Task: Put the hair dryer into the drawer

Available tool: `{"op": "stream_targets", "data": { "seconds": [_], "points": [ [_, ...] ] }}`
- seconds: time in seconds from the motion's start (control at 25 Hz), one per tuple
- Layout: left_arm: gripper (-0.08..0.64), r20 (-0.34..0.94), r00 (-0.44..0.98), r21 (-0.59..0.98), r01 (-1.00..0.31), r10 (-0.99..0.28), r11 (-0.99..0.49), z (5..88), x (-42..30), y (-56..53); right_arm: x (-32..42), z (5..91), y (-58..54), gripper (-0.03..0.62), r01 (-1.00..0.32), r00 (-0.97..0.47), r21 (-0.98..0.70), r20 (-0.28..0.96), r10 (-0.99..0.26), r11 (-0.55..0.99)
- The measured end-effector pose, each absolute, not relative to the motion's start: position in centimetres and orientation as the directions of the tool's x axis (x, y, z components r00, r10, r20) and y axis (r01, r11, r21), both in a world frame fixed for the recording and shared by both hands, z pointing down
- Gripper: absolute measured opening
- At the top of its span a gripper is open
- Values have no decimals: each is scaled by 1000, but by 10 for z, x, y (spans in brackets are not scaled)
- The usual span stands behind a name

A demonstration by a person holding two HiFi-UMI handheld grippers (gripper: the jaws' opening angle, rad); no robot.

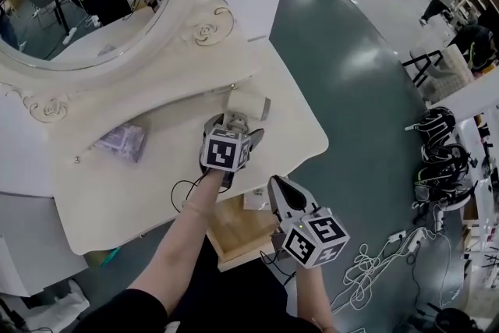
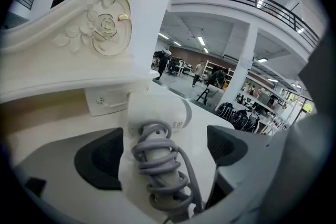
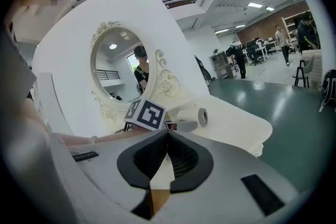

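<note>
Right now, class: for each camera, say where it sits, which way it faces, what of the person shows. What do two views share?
Head view: on the head, looking down at table, dryer, drawer; left forearm, right forearm, left tongs, right tongs.
Left gripper view: on left tongs, facing dryer between open jaws; no arm.
Right gripper view: on right tongs, shut, facing mirror; left forearm.
All share the dryer.

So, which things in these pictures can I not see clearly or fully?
- Hair dryer, head view: its handle is hidden under the marker cube of the left gripper.
- Drawer, head view: the person's arm and the right gripper cover part of its inside.
- Purple packet, head view: its print is too small to read.
- Cord, left gripper view: the bottom edge cuts off its end.
</note>
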State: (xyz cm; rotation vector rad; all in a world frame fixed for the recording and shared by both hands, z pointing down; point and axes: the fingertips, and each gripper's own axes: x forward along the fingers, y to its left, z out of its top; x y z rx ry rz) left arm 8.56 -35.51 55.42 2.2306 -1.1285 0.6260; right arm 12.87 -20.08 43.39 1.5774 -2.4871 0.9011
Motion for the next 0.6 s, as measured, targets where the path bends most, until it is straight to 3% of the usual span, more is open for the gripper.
{"op": "stream_targets", "data": {
  "seconds": [0.36, 0.44, 0.48, 0.6],
  "points": [
    [492, 731, 427, 203, -881, -532, -428, 586, 84, -355, 134, 442, -206, 14, -839, -476, -460, 359, -803, 292],
    [460, 759, 403, 194, -890, -512, -413, 595, 82, -354, 135, 444, -207, 14, -837, -475, -466, 360, -803, 286],
    [408, 764, 392, 182, -893, -512, -412, 597, 81, -354, 136, 444, -207, 14, -836, -475, -469, 361, -803, 284],
    [398, 757, 372, 150, -899, -537, -410, 598, 78, -356, 137, 445, -207, 14, -836, -472, -473, 359, -805, 279]
  ]
}}
